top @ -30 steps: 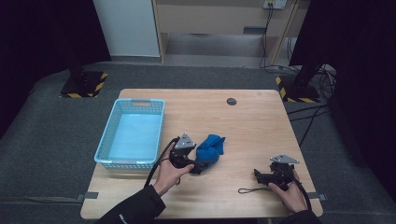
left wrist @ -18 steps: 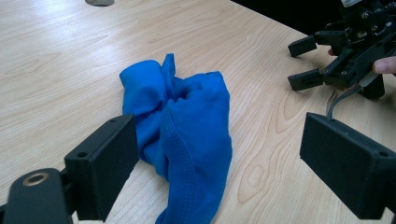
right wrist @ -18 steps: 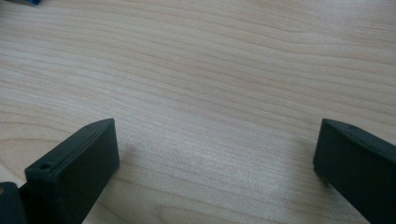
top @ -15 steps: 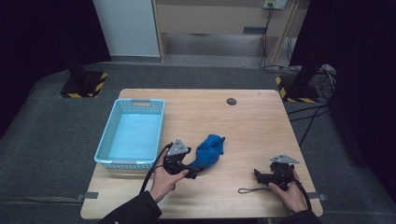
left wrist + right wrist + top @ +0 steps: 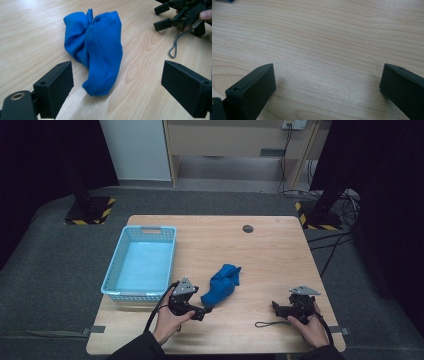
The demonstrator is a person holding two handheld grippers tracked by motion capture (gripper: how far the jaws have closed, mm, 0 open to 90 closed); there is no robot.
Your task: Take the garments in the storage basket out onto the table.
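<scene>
A crumpled blue cloth (image 5: 221, 284) lies on the wooden table (image 5: 270, 255) near its middle. My left gripper (image 5: 203, 311) rests just to the cloth's near left and points at it. In the left gripper view the cloth (image 5: 97, 52) lies a little beyond my left gripper (image 5: 118, 75), whose jaws stand wide open on either side of the cloth's near end without touching it. My right gripper (image 5: 276, 307) sits by the table's near right edge. In its own view my right gripper (image 5: 327, 80) is open over bare wood.
A light blue basket (image 5: 114, 282) stands at the table's left, just beyond my left hand. A small dark round disc (image 5: 247, 228) sits near the far edge. A thin cord loop (image 5: 264, 324) trails on the table beside the right gripper.
My left gripper has drawn back from the cloth, toward the near edge and slightly left, with its jaws still open. The cloth and the right gripper have stayed put.
</scene>
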